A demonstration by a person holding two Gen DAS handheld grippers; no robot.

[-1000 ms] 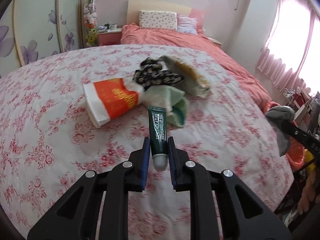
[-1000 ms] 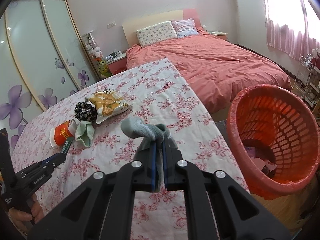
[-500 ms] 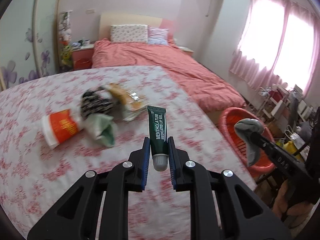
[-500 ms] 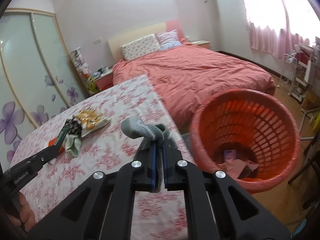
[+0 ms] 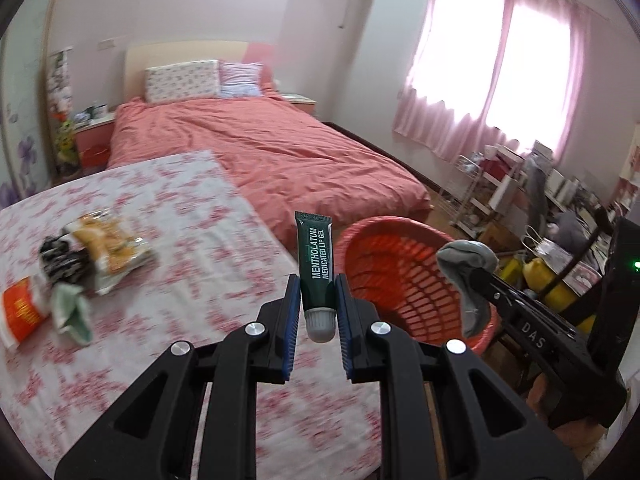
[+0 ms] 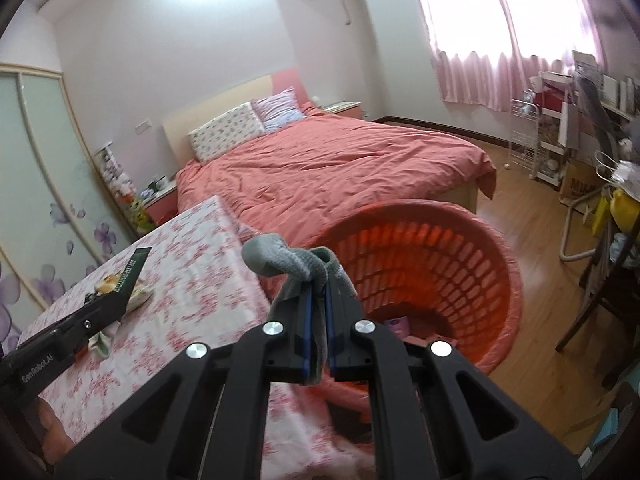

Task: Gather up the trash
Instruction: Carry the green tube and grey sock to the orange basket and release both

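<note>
My left gripper point(image 5: 317, 307) is shut on a dark green lip gel tube point(image 5: 316, 258), held upright above the floral table's right edge. My right gripper point(image 6: 316, 300) is shut on a grey sock point(image 6: 288, 262), held at the near rim of the orange laundry-style basket point(image 6: 460, 248). The basket point(image 5: 384, 256) stands on the floor beside the table and holds some pink scraps point(image 6: 394, 326). The sock also shows in the left wrist view point(image 5: 466, 268), over the basket. The tube shows at the left of the right wrist view point(image 6: 130, 276).
On the floral tablecloth point(image 5: 192, 280) lie a snack bag point(image 5: 112, 248), a black patterned cloth point(image 5: 62, 262), a pale green sock point(image 5: 74, 312) and an orange-white cup point(image 5: 20, 314). A pink bed point(image 5: 260, 152) lies behind. Shelves and clutter point(image 6: 580, 152) stand at the right.
Both grippers swung right from the table toward the basket, each still holding its item. The trash pile slid to the left of the left wrist view; the basket grew nearer.
</note>
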